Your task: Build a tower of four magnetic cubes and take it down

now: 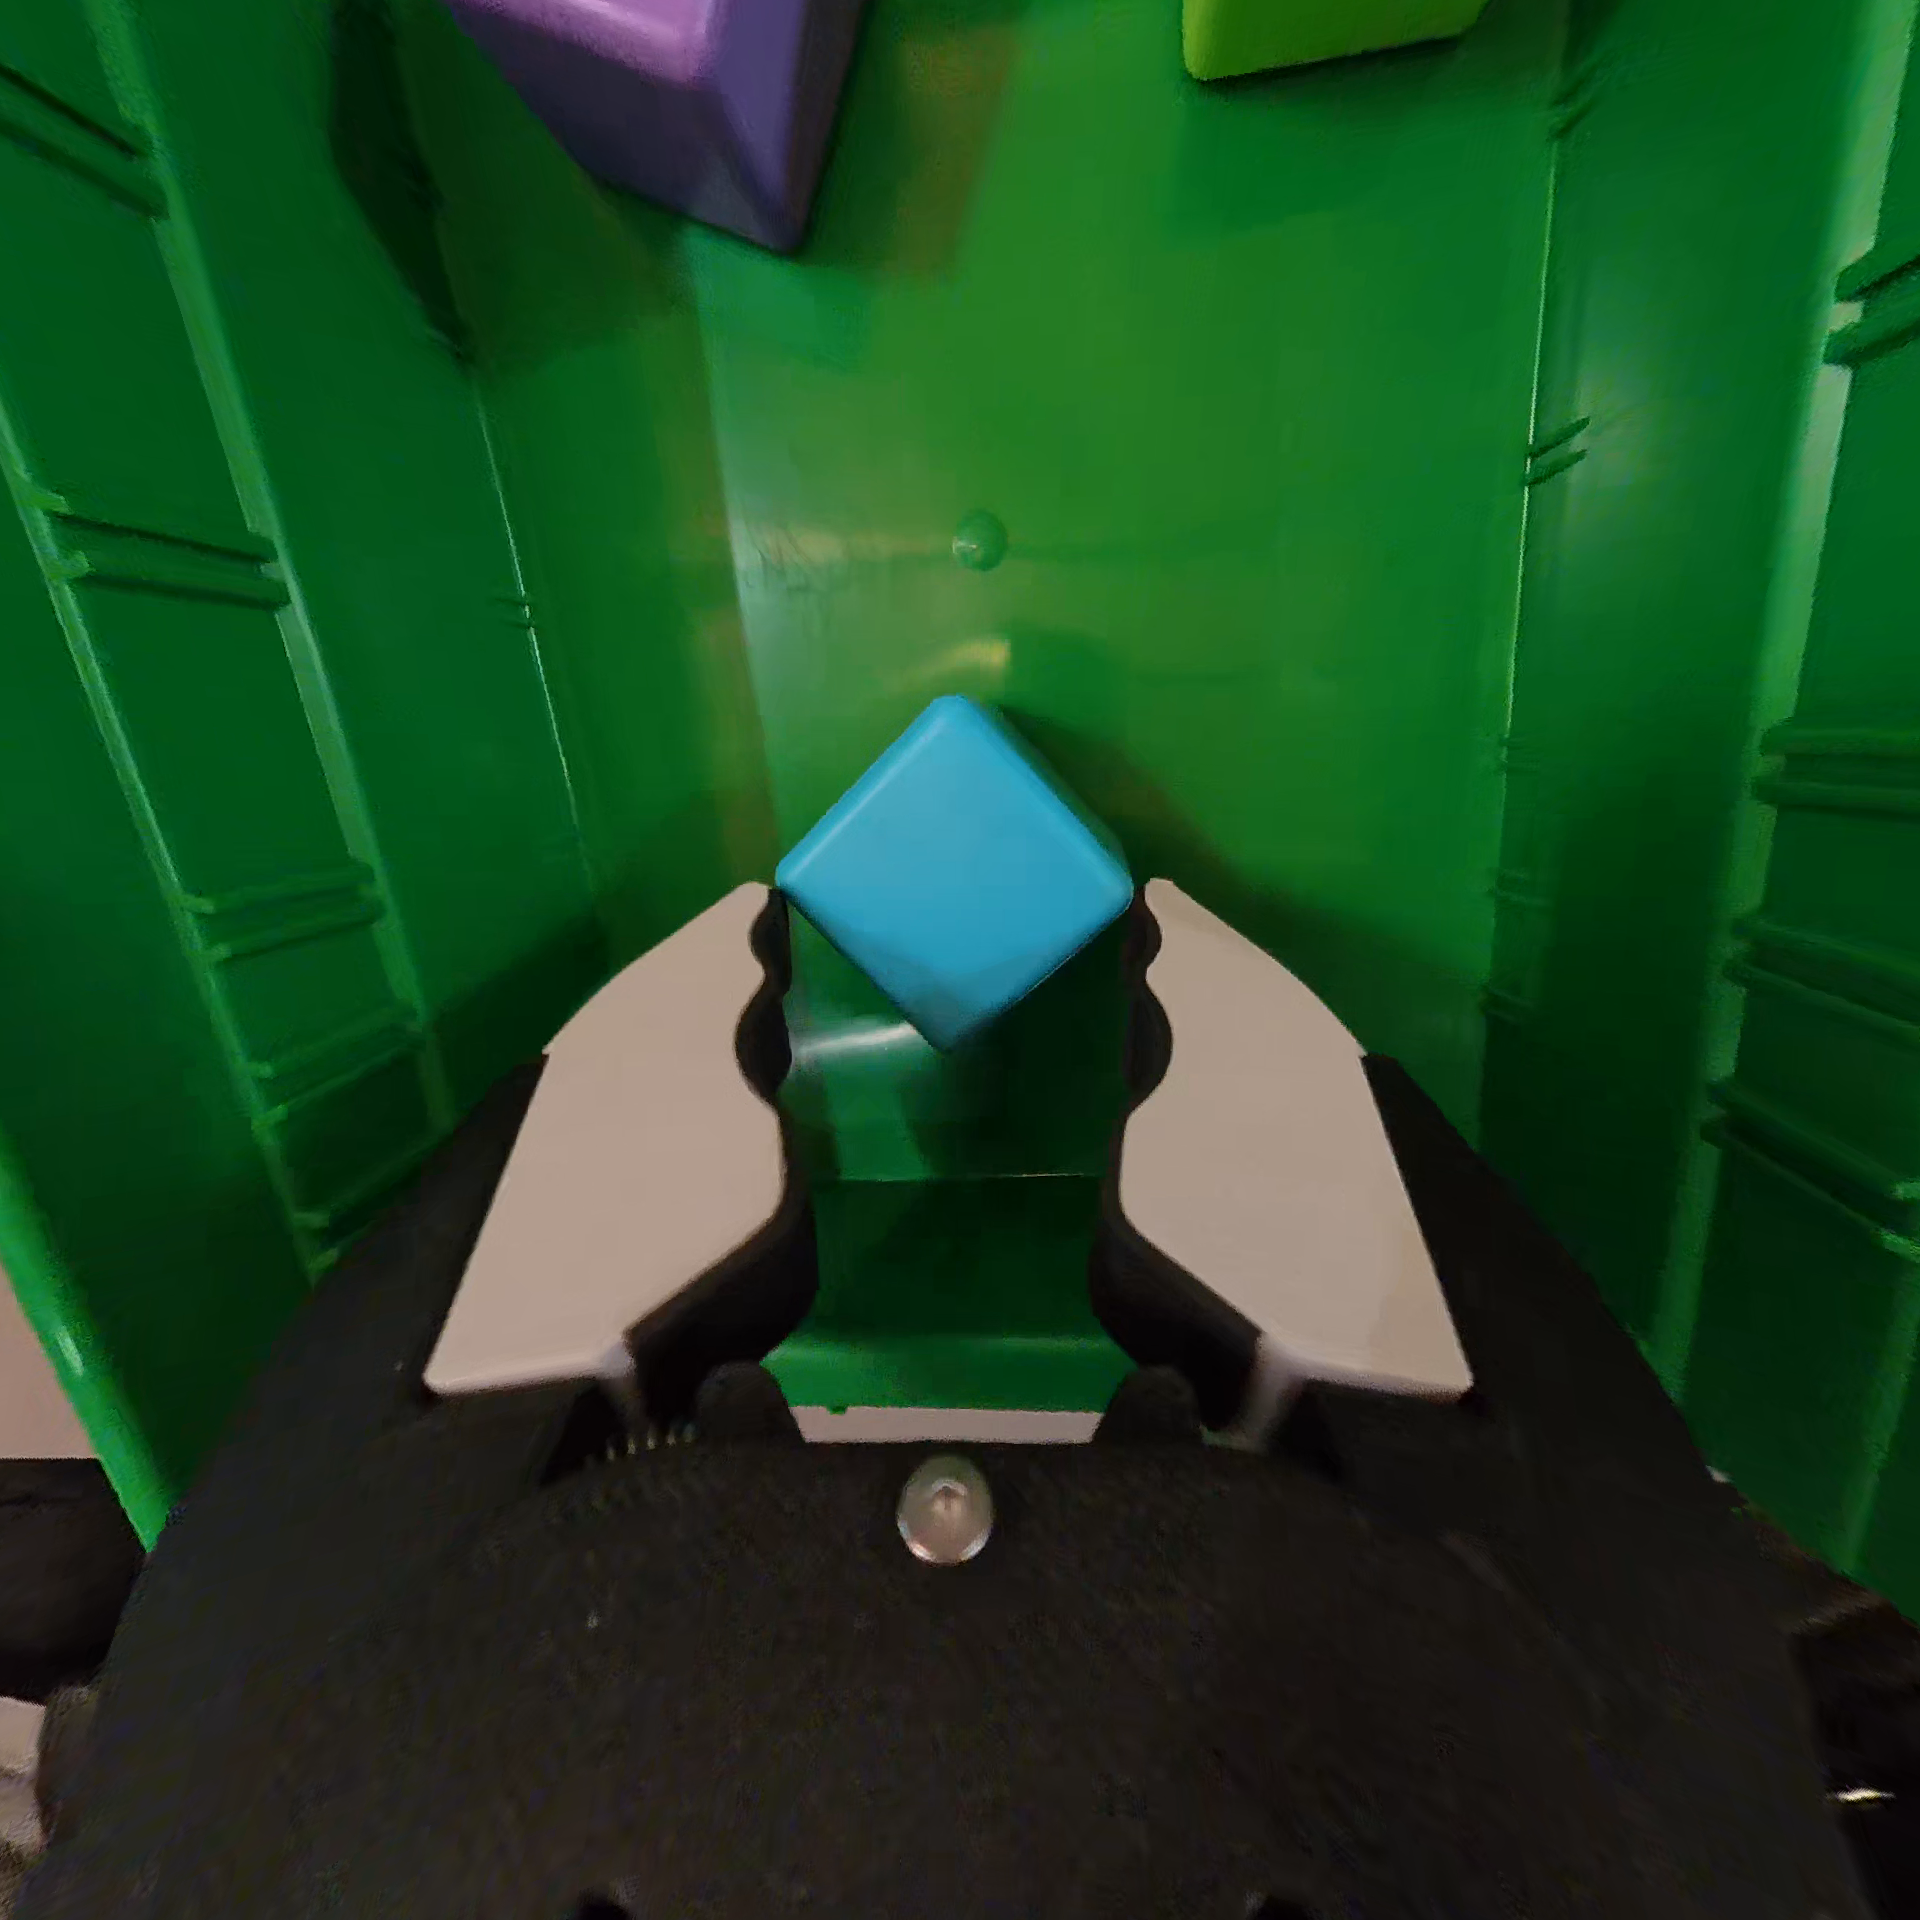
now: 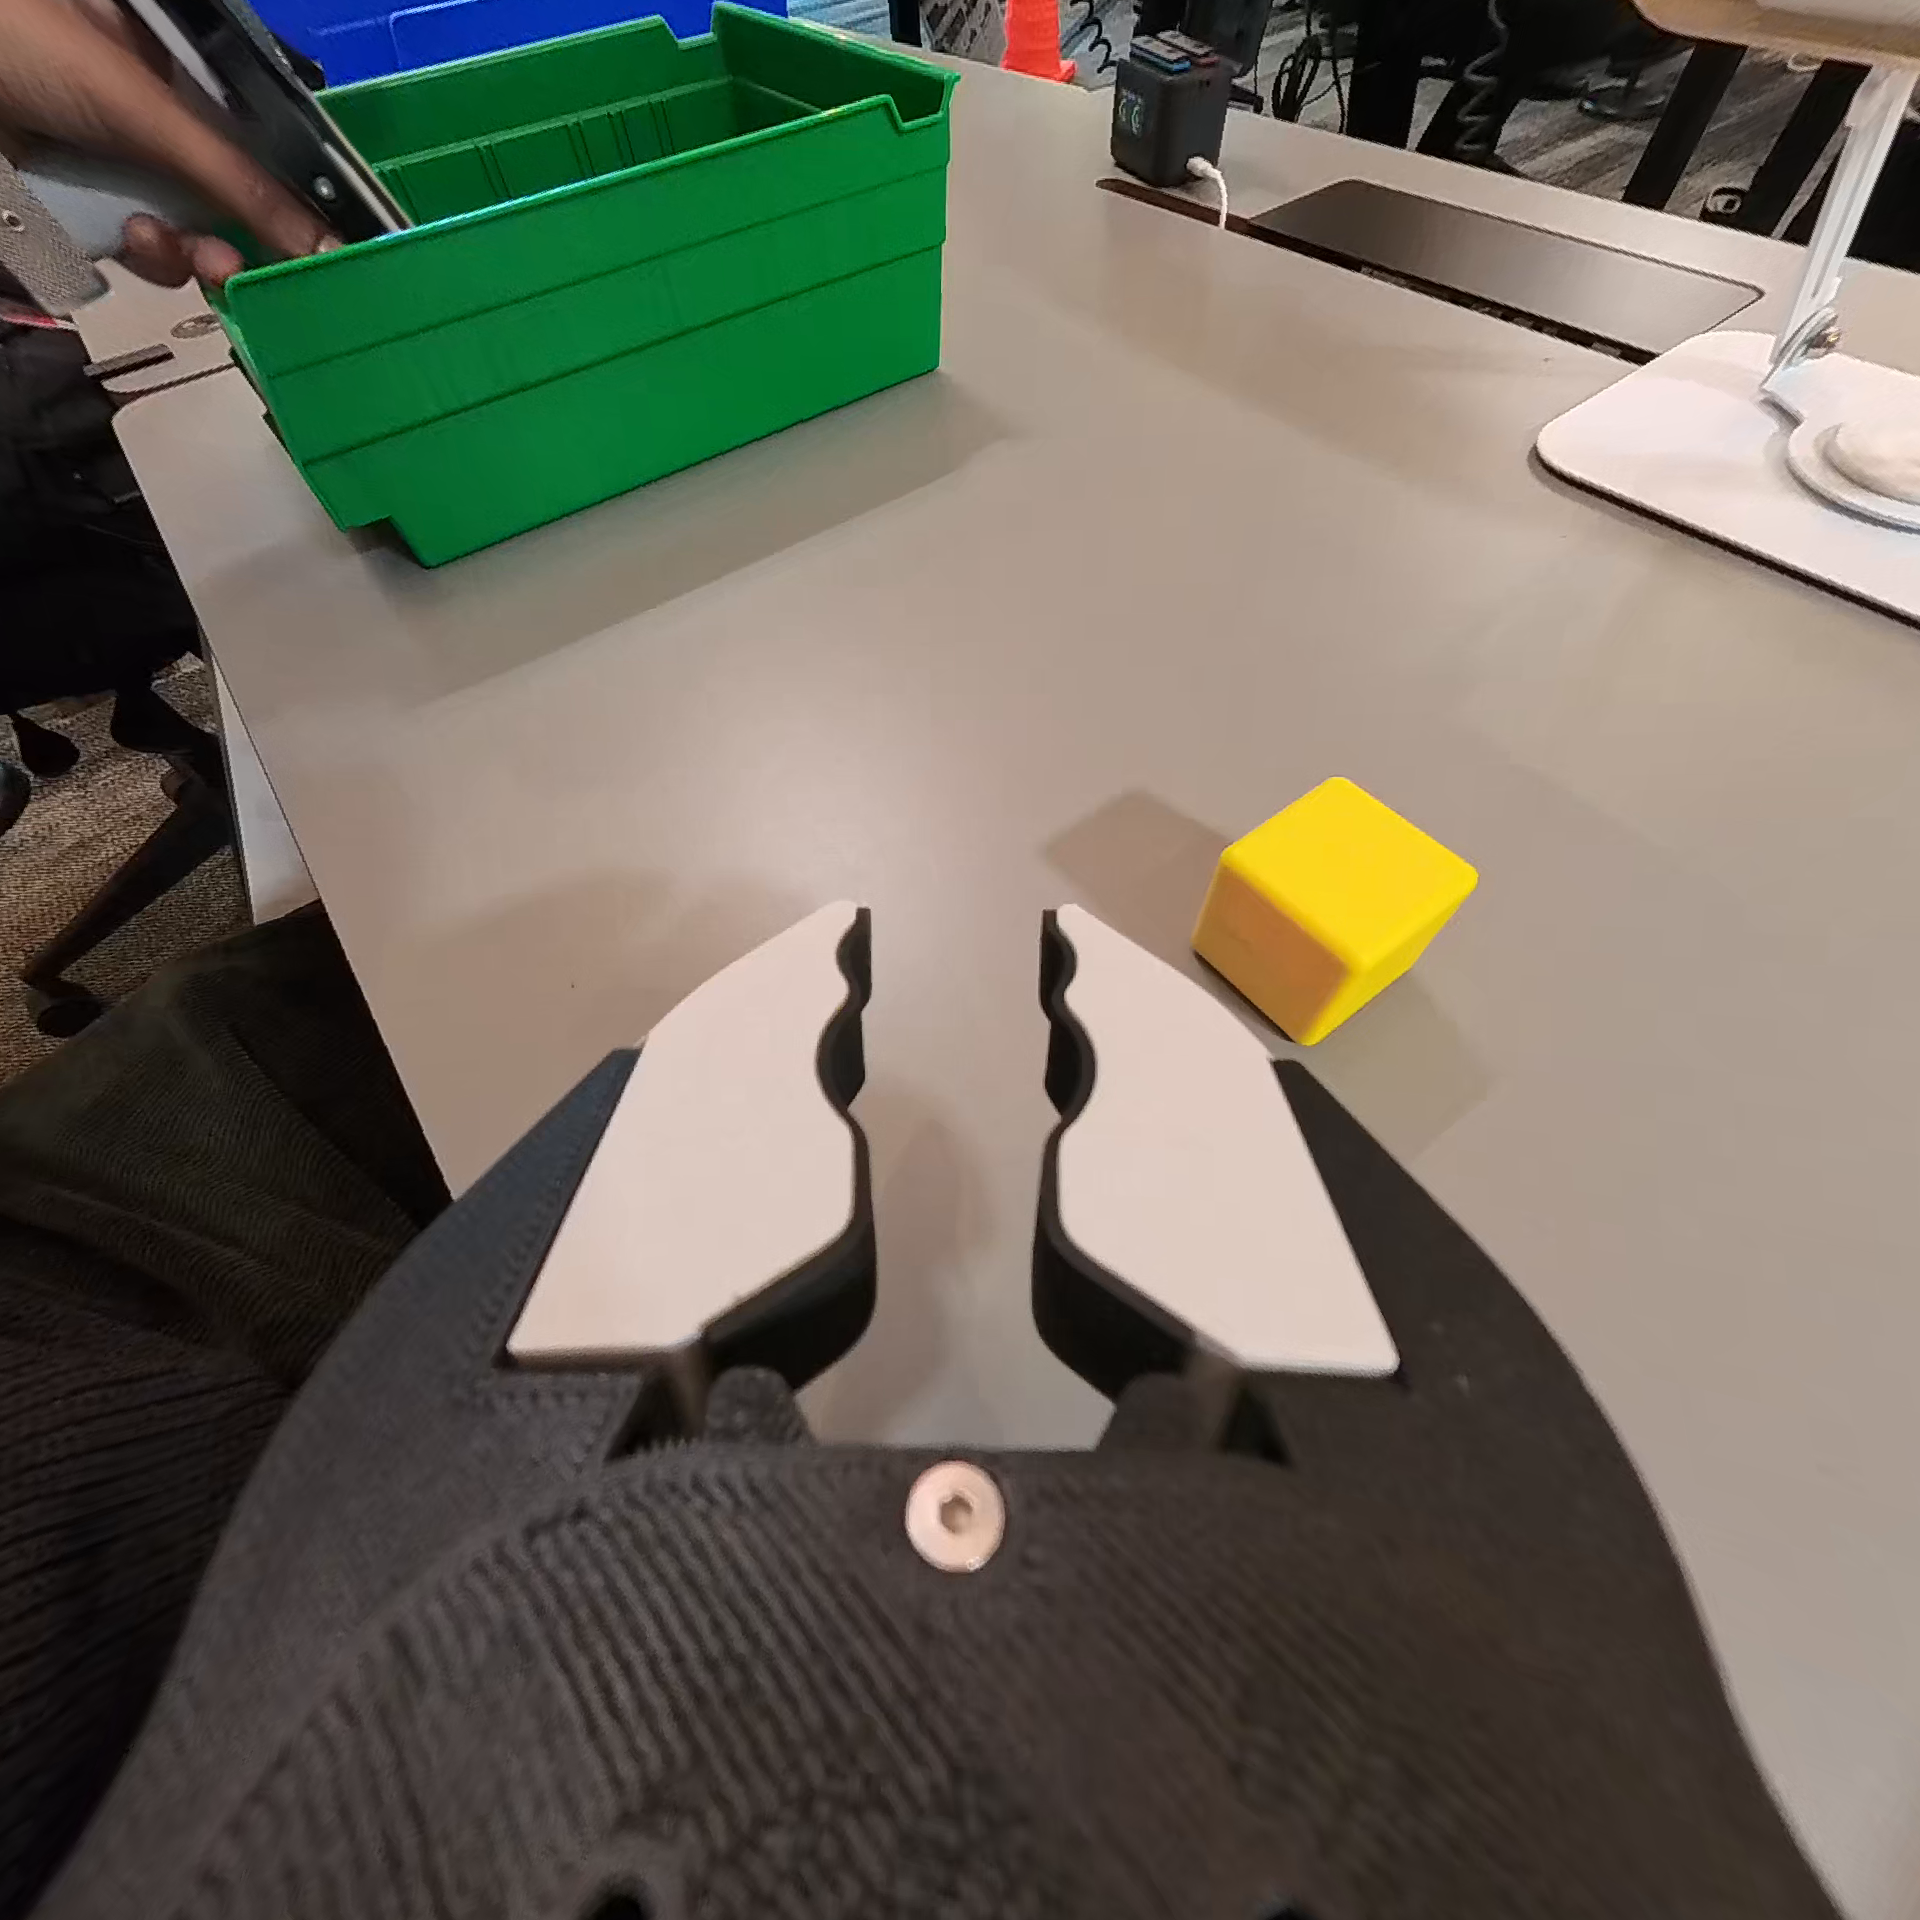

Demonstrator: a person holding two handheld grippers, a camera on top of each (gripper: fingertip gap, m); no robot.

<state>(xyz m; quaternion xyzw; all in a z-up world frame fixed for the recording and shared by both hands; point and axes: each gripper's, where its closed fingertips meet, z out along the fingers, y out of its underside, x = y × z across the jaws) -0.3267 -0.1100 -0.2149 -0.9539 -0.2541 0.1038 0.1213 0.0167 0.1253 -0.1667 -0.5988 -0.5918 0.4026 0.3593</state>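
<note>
My left gripper (image 1: 954, 904) is inside a green bin (image 1: 1195, 468), with its fingertips shut on opposite corners of a blue cube (image 1: 951, 883) held tilted above the bin floor. A purple block (image 1: 675, 94) and a lime block (image 1: 1320, 31) lie farther in. My right gripper (image 2: 954, 920) is open and empty just above the grey table (image 2: 1039, 623). A yellow cube (image 2: 1335, 904) sits on the table just right of its right fingertip. In the right wrist view the green bin (image 2: 623, 343) stands far left, with a hand dipping the left gripper (image 2: 312, 177) into it.
A blue bin (image 2: 468, 26) stands behind the green one. A white stand base (image 2: 1714, 447) is at the right, a black device (image 2: 1164, 114) with a white cable at the back, and an orange cone (image 2: 1039, 36) beyond. The table's edge runs down the left. About 40 cm separates my left fingertips from my right. The lime block (image 1: 1320, 31) lies some 12 cm from my left tips, 40 cm from my right tips.
</note>
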